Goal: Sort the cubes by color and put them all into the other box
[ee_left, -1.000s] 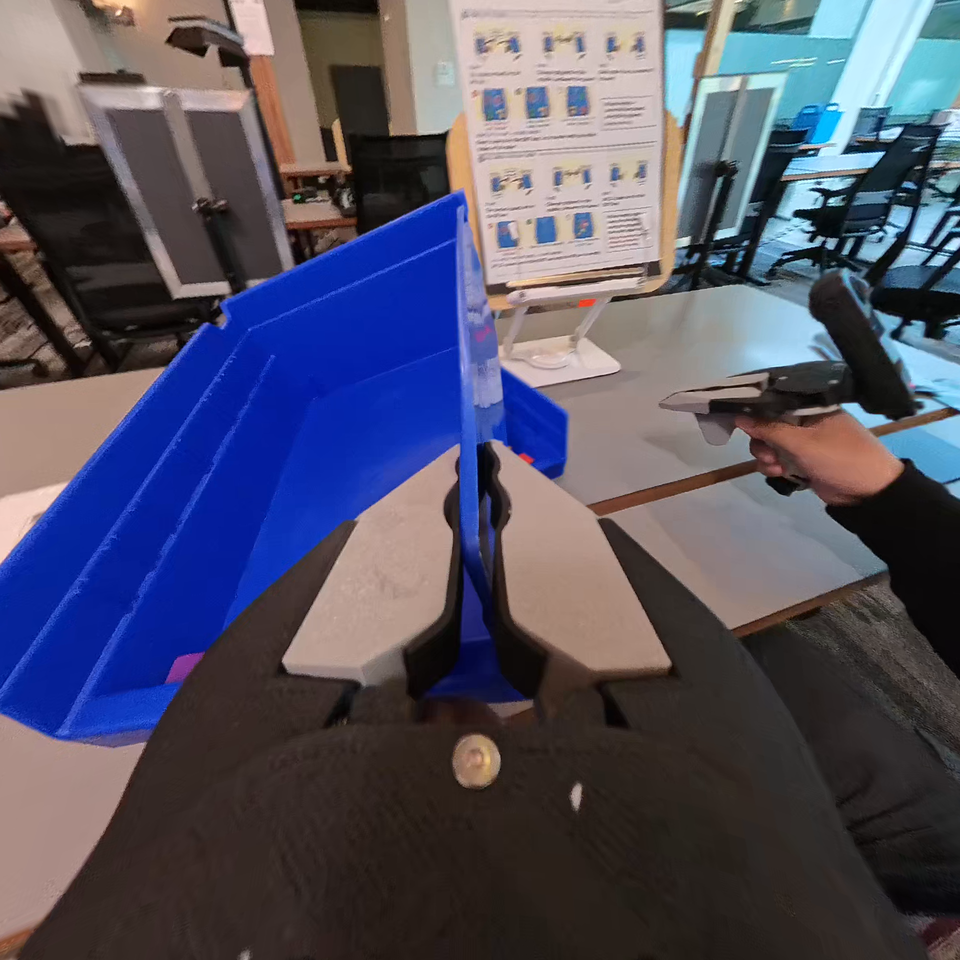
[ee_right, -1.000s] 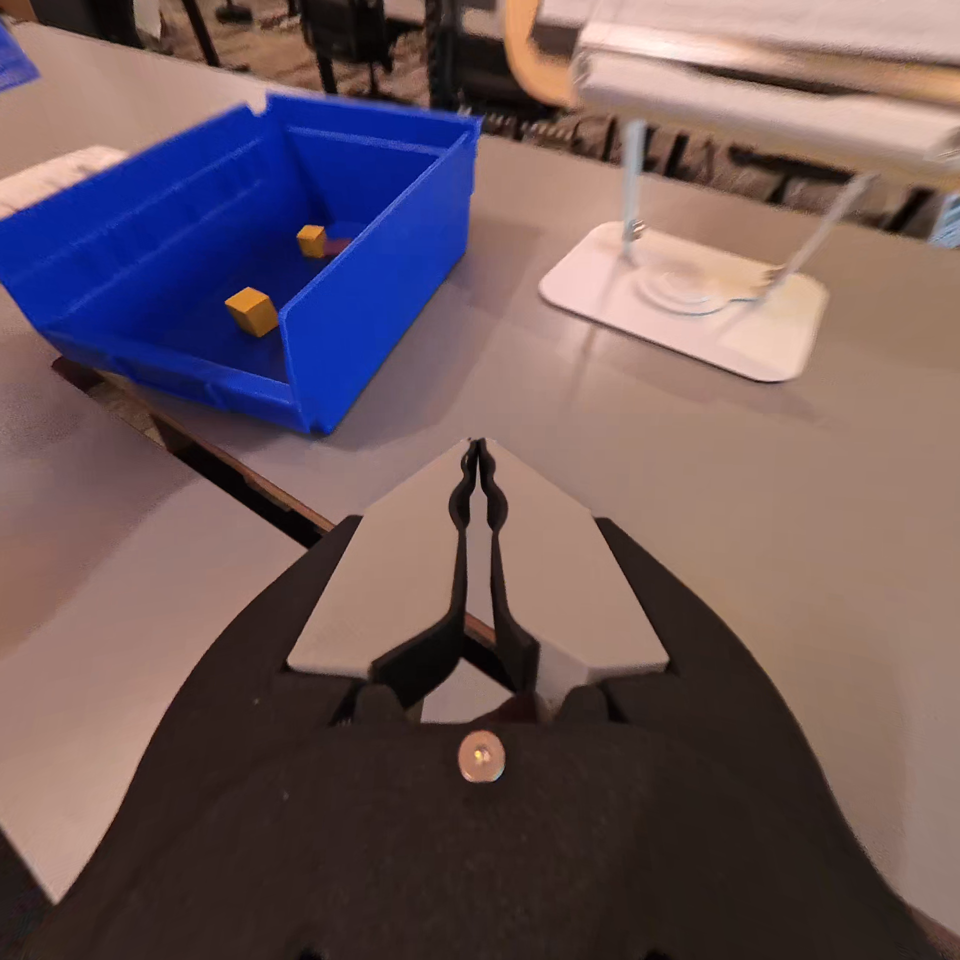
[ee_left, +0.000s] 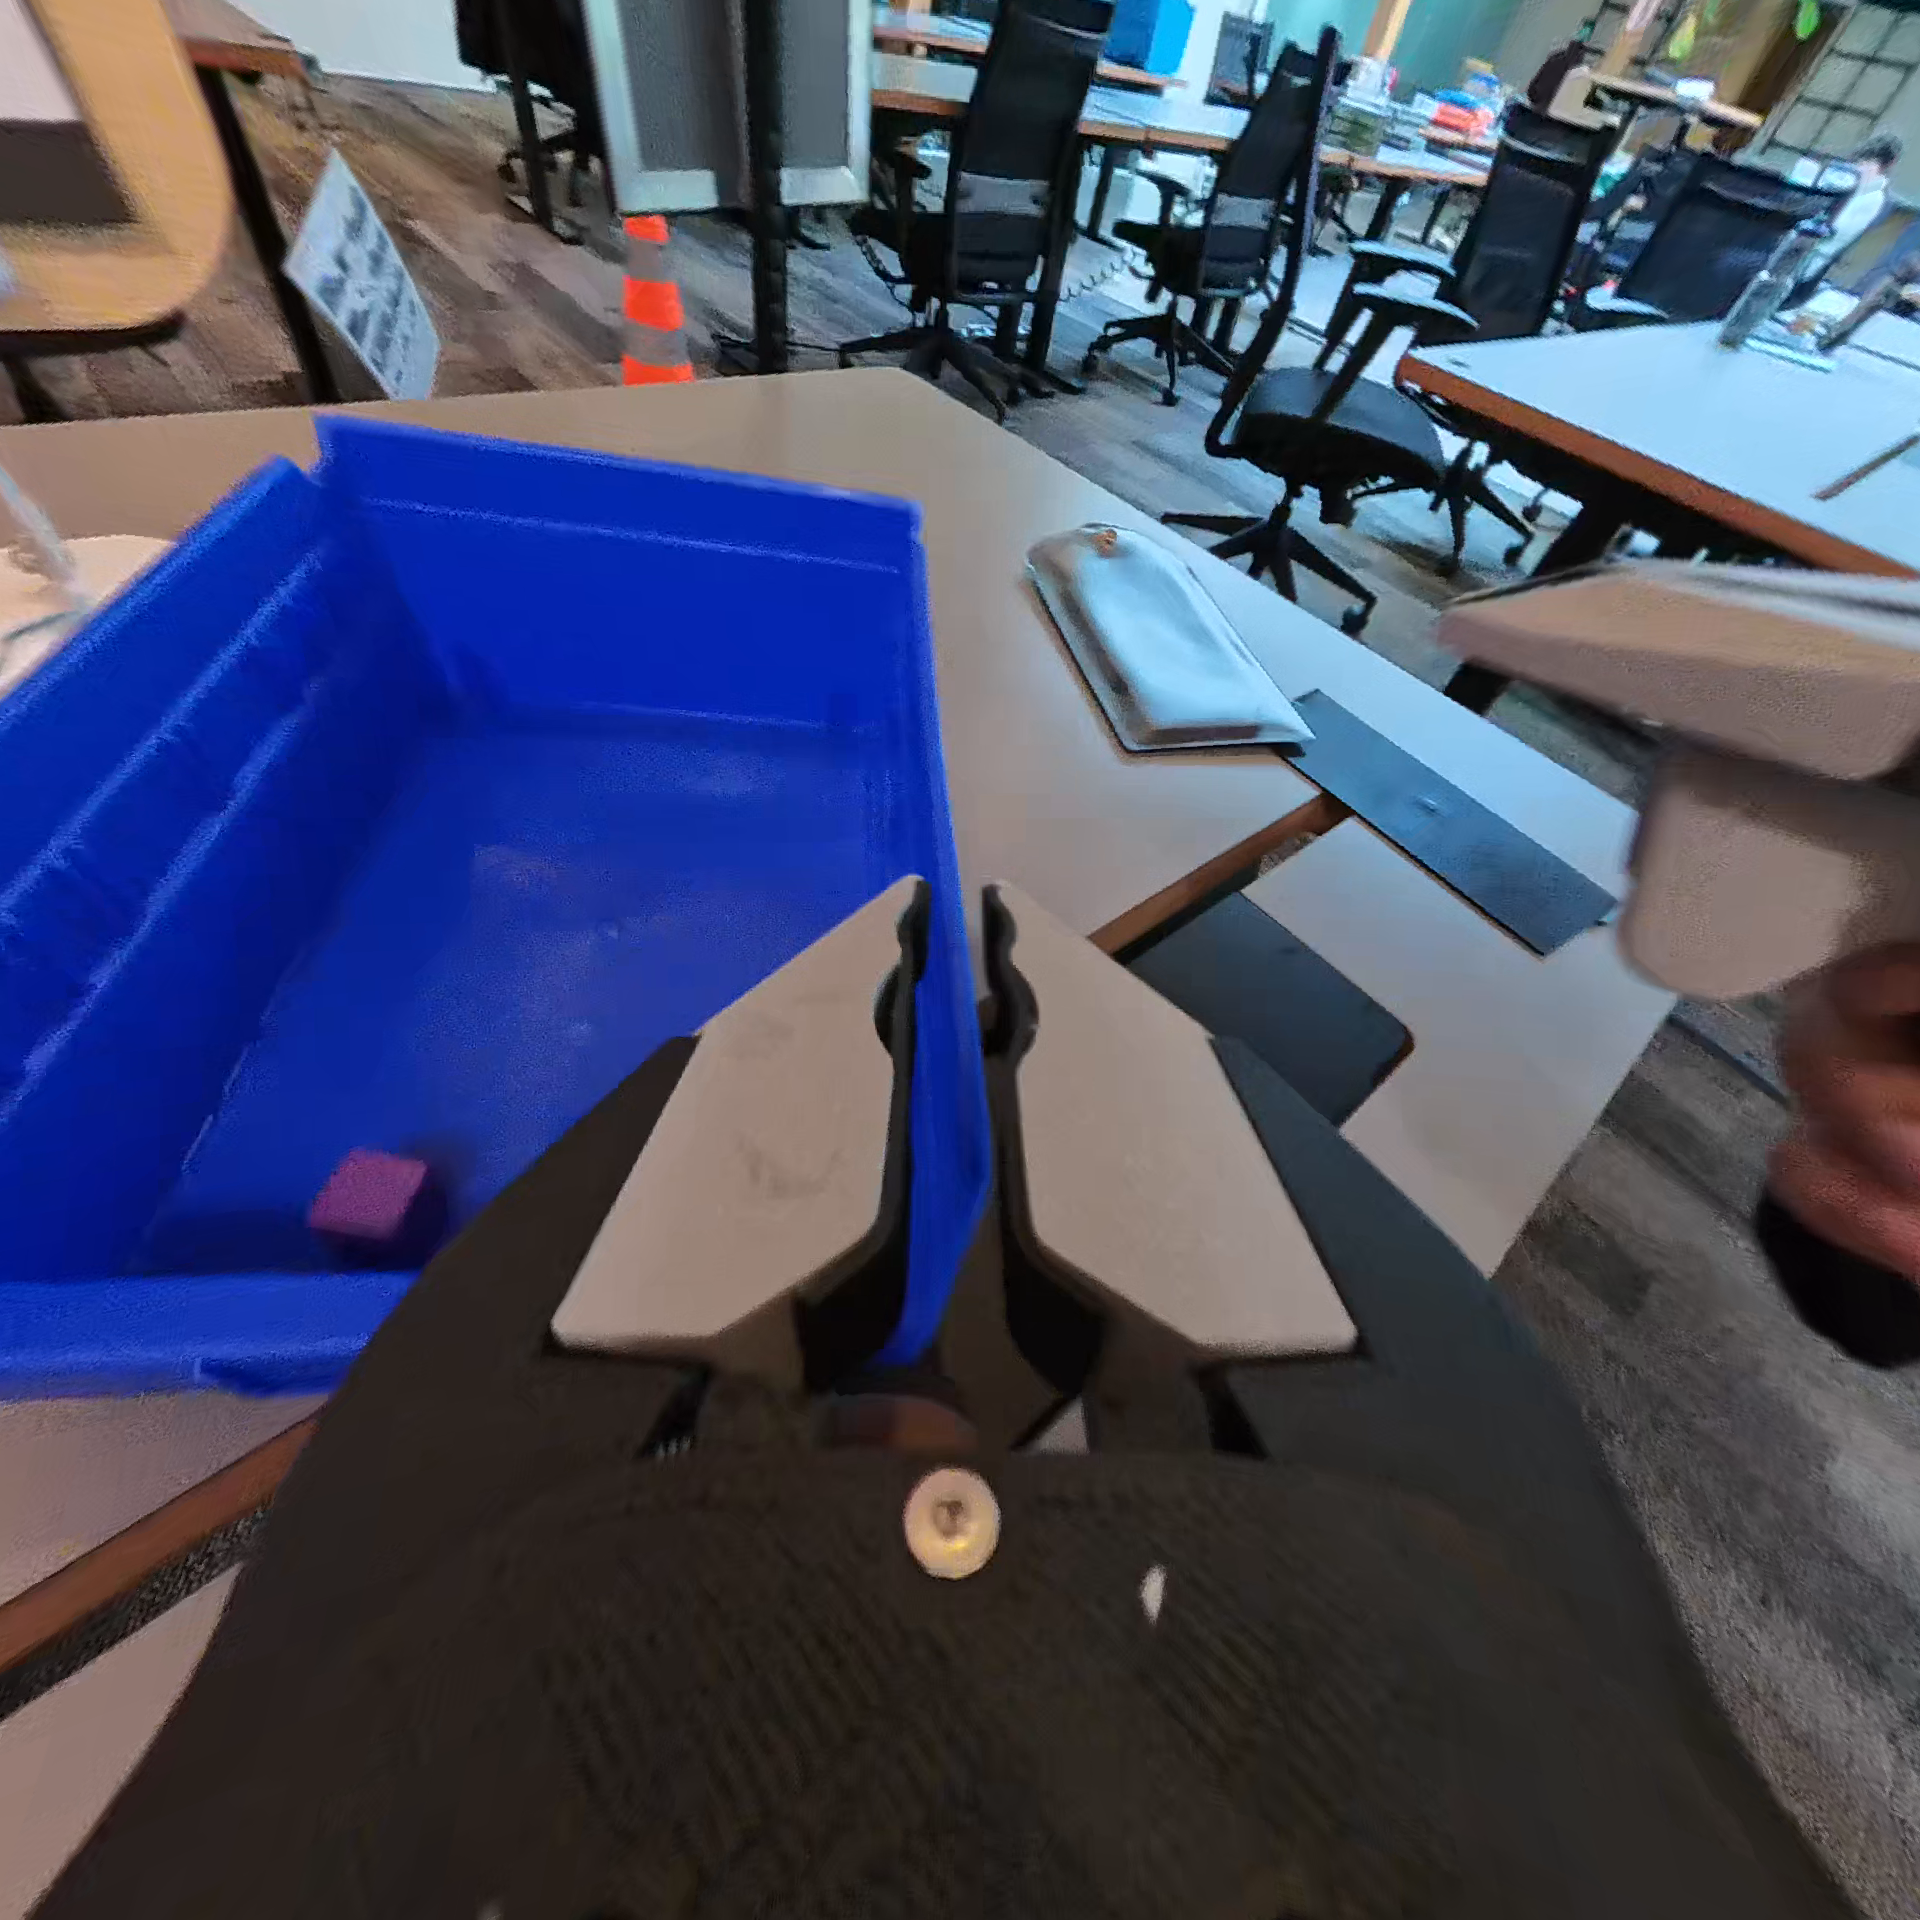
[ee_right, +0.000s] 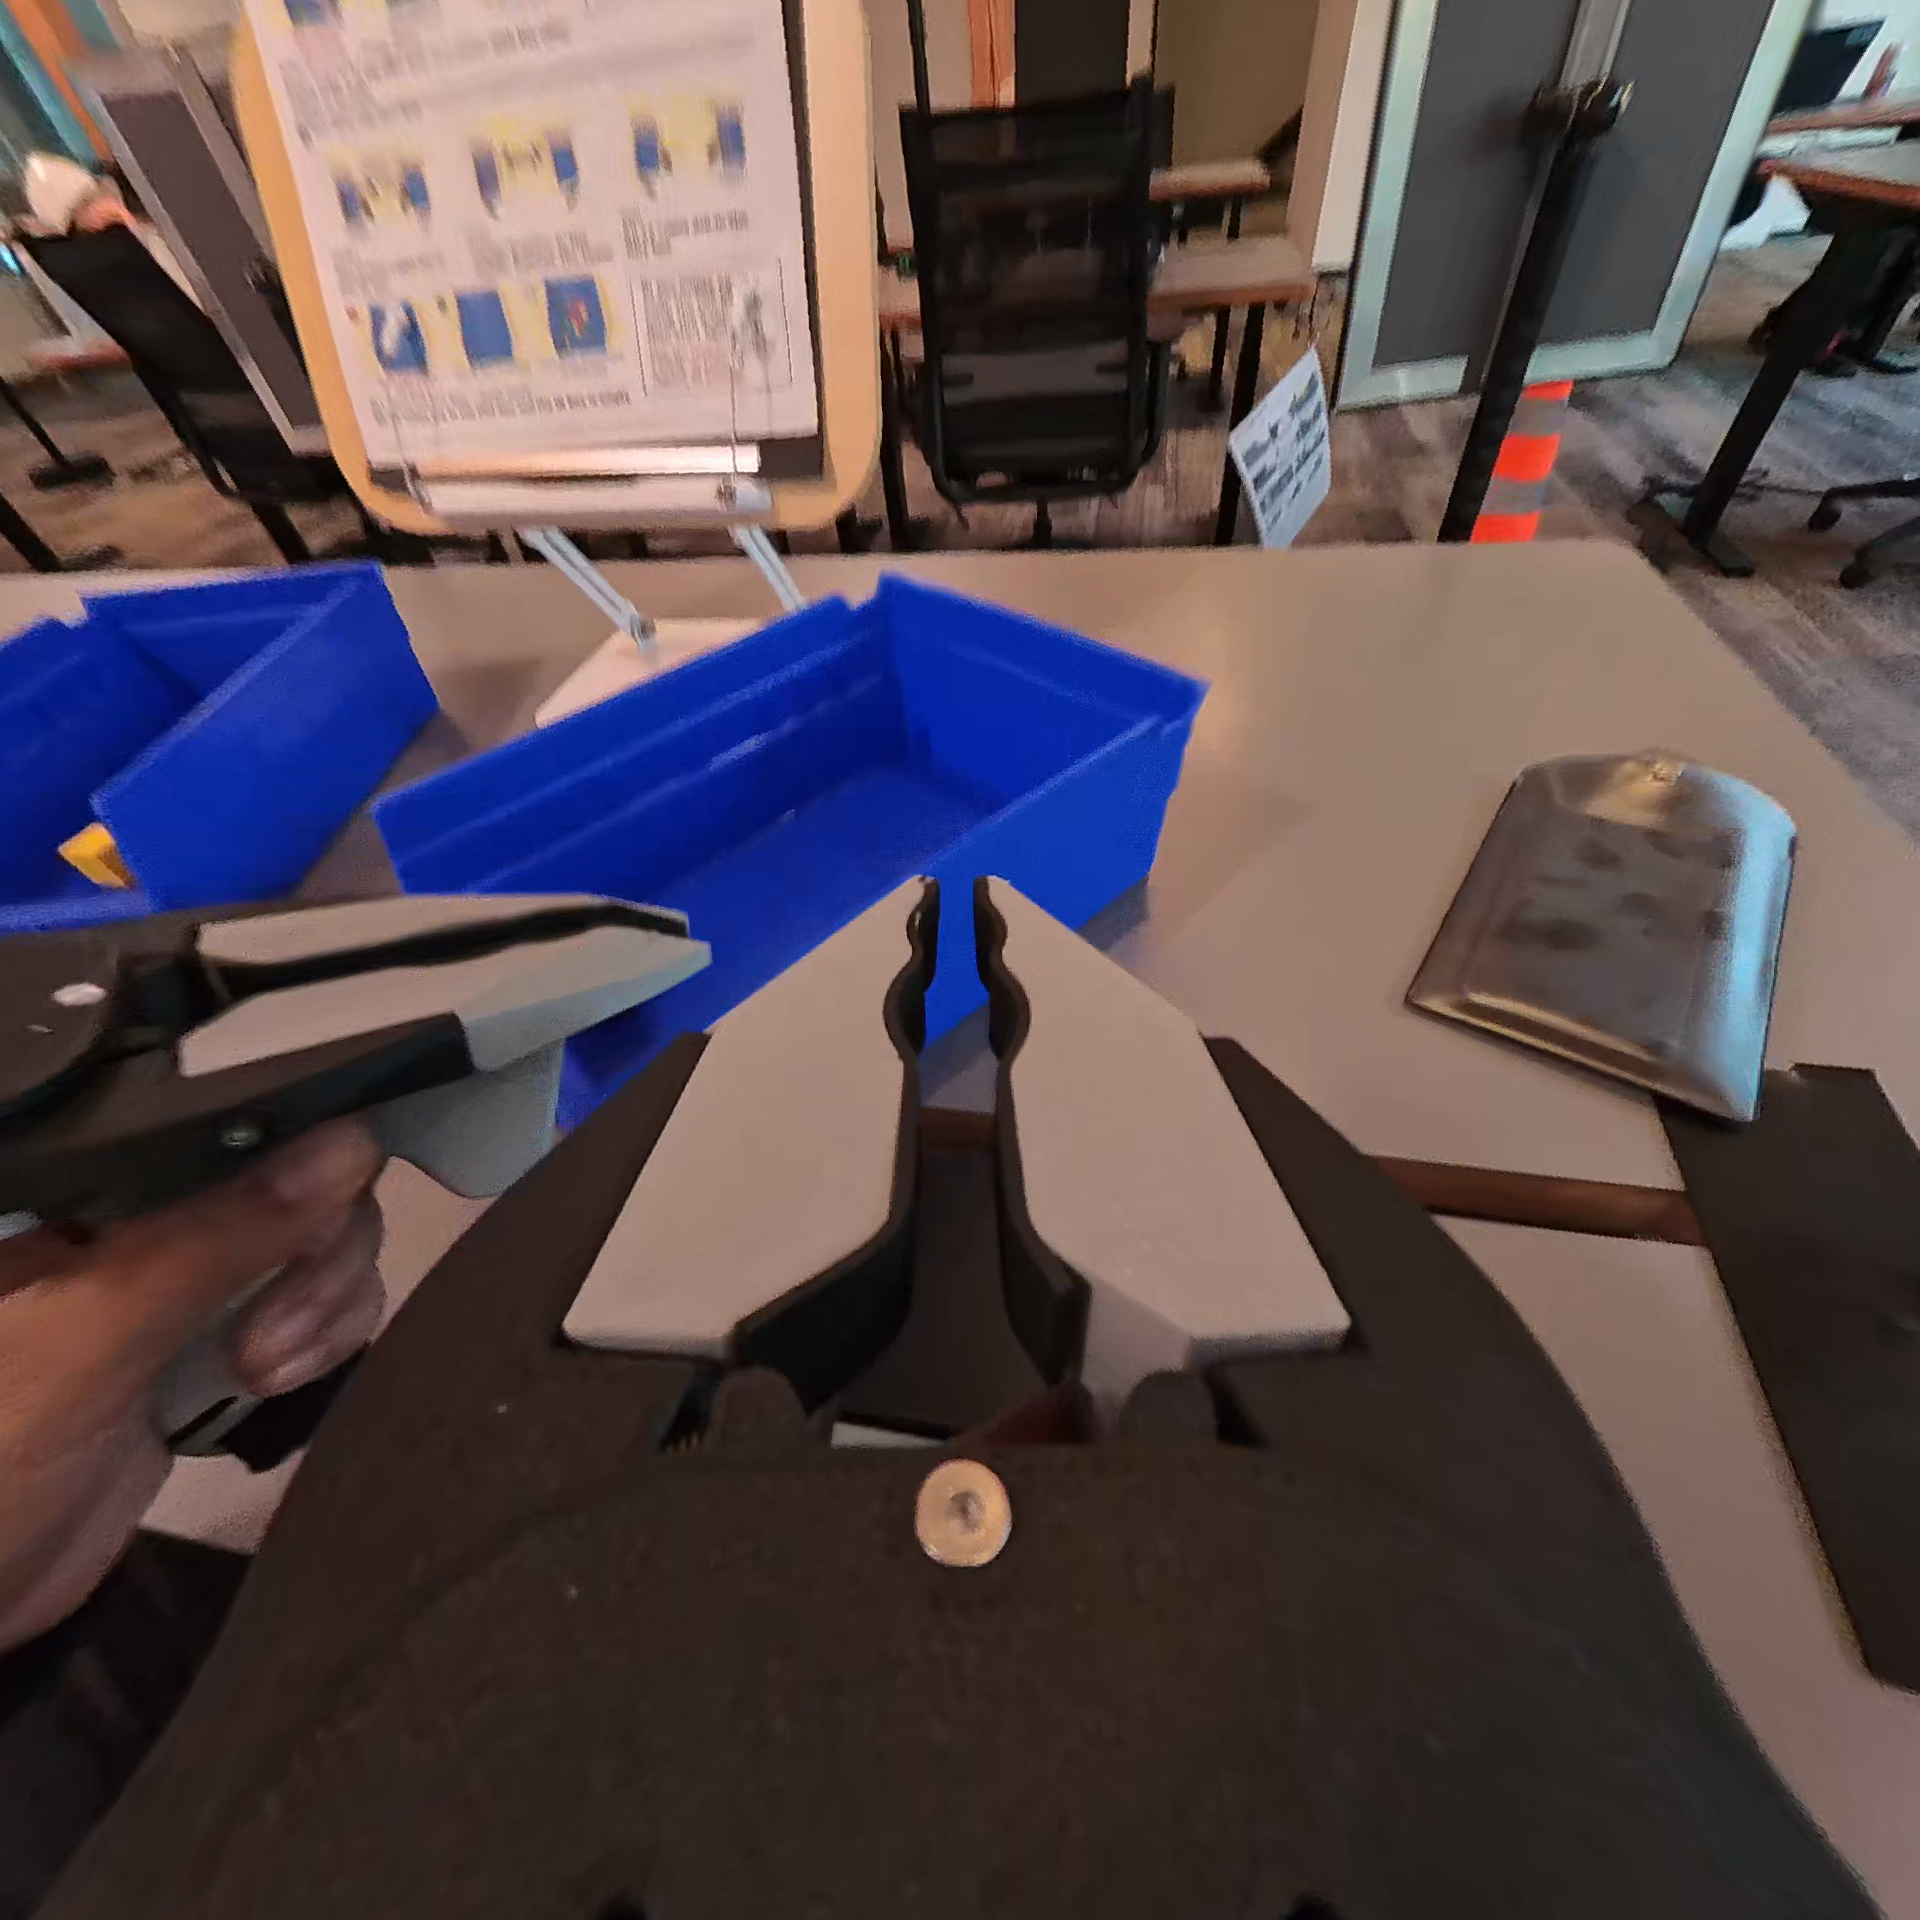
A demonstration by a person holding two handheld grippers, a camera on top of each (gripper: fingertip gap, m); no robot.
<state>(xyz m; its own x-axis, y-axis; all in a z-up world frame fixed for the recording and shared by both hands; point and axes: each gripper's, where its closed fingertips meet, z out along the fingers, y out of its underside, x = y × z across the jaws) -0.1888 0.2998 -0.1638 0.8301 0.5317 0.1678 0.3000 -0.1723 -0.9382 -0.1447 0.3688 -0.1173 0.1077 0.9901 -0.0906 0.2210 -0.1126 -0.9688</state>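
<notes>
**A:** Where are the cubes?

**B:** A purple cube [ee_left: 369, 1195] lies in the box [ee_left: 623, 582], low and to the left of your left gripper [ee_left: 951, 906]. Its fingers are clamped on that box's right wall. A yellow cube [ee_right: 91, 854] shows in the far box [ee_right: 239, 717], well to the left of your right gripper [ee_right: 956, 896].

**A:** And the right fingers?

**B:** They are slightly apart and hold nothing. They hang over the worktop [ee_right: 1351, 675], short of the box's near corner.

**A:** How far along are you?

**B:** Unfinished, I'd say. With cubes in both boxes, at least one has yet to cross. I can't tell which box is the goal.

**A:** What's hidden?

**B:** Your left gripper covers the box's near floor in the right wrist view. The far box is cut off at the frame edge, so more cubes may sit there. The left wrist view is blurred.
</notes>
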